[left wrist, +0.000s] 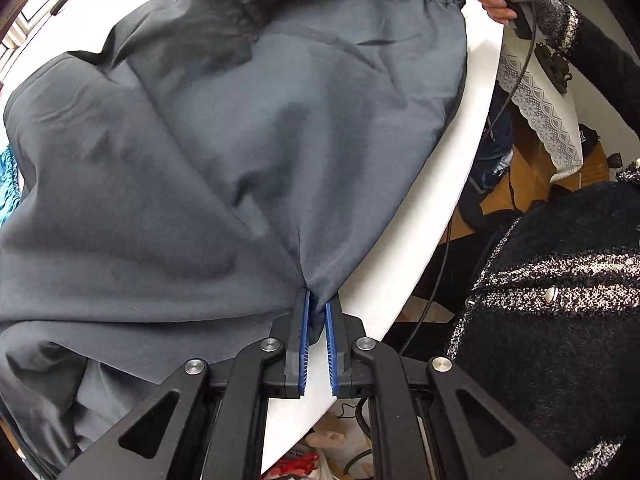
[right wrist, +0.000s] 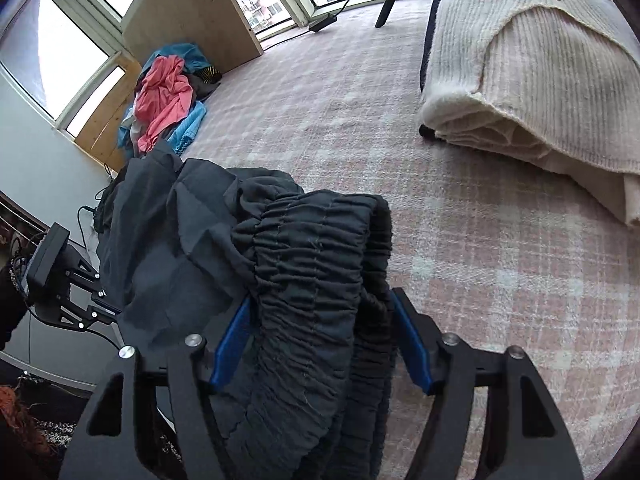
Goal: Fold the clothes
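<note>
Grey garment (left wrist: 248,152) spread over white table (left wrist: 452,184). Left gripper (left wrist: 318,300) pinches its near edge. Right gripper (right wrist: 320,304) clamps gathered elastic waistband (right wrist: 312,248), lifted above plaid cloth (right wrist: 480,264).

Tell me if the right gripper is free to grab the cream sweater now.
Probably not. The right gripper is shut on the dark garment's waistband; the cream sweater lies apart across bare cloth, so it must let go first.

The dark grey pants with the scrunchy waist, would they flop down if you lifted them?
Probably floppy: the dark grey pants wrinkle and sag where the left gripper pinches them. They look thin, so likely light. The gathered elastic waistband, bunched between the right gripper pads, should stretch and droop.
</note>
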The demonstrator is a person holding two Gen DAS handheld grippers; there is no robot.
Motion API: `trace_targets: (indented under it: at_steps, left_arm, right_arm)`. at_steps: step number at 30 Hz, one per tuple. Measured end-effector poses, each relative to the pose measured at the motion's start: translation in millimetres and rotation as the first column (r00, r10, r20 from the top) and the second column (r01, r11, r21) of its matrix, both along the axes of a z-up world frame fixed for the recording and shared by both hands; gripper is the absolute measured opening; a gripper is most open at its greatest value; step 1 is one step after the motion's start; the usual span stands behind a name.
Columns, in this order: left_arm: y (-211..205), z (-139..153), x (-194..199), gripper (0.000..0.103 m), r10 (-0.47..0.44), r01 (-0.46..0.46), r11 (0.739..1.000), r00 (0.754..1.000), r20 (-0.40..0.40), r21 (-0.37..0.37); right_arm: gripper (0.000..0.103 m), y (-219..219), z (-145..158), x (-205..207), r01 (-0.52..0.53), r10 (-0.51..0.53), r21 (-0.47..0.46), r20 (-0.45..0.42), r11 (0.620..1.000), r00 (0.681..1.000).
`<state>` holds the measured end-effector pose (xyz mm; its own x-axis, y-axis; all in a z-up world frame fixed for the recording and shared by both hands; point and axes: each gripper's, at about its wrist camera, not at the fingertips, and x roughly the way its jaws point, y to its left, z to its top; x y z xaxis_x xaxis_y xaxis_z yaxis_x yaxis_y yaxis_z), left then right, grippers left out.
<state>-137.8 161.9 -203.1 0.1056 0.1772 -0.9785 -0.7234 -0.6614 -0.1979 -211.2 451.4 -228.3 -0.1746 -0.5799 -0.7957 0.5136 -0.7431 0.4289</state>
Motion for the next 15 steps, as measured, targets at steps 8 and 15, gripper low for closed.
trace_targets:
  at_steps: [8,15]
  left_arm:
    - [11.3,30.6,-8.1,0.008,0.044,-0.042,0.999,0.998,-0.052,0.035]
    - [34.4,57.6,-9.8,0.021,-0.028,0.035,0.997,0.994,-0.109,0.068]
  right_arm:
    - [0.014,40.5,64.4,25.2,0.125,-0.128,-0.066,-0.05,0.99,0.99]
    - [0.019,105.3,58.9,30.9,0.261,-0.256,0.111,-0.058,0.959,0.965]
